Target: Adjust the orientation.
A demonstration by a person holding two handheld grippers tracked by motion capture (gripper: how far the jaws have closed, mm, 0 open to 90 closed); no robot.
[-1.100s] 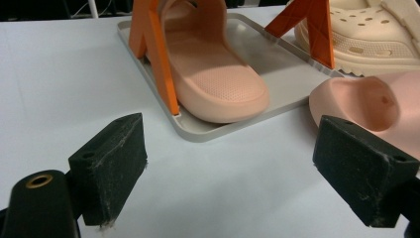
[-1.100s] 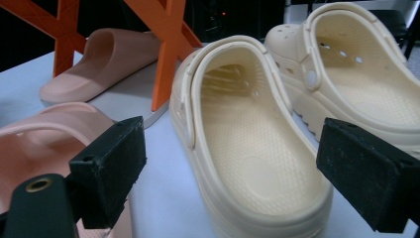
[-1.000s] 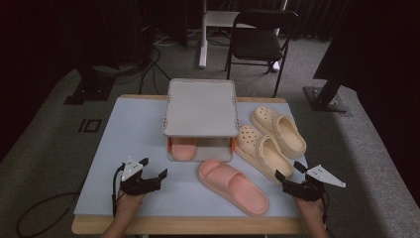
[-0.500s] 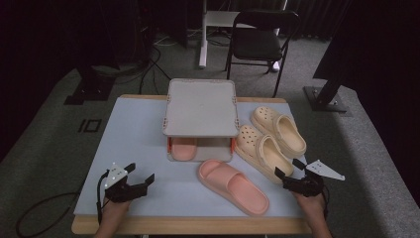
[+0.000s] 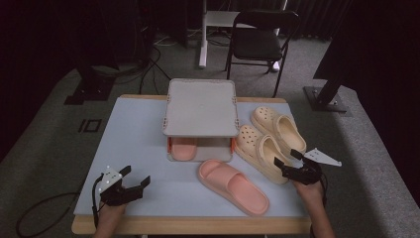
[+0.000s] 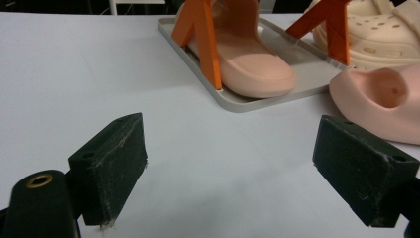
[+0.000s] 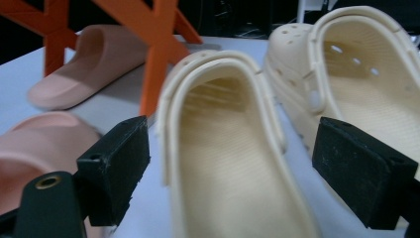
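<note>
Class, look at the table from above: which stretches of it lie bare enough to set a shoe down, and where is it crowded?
The widest bare patch is the table left of the shoe rack, ahead of the left gripper. A narrower strip runs along the near edge, left of the pink slide. The right side is crowded: two cream clogs lie side by side, with the right gripper at the nearer one's heel.

Your cream foam clog (image 7: 233,163) nearest the right gripper looks matt and soft-moulded, ribbed inside, while the pink rubbery slide sandal (image 5: 233,184) near the worktop's front edge is smooth and dull. The matt white worktop (image 6: 99,74) carries a grey plastic two-tier rack (image 5: 200,106) on glossy orange plastic struts (image 6: 200,34). Your black gripper pads (image 6: 111,158) look rough and scuffed.
</note>
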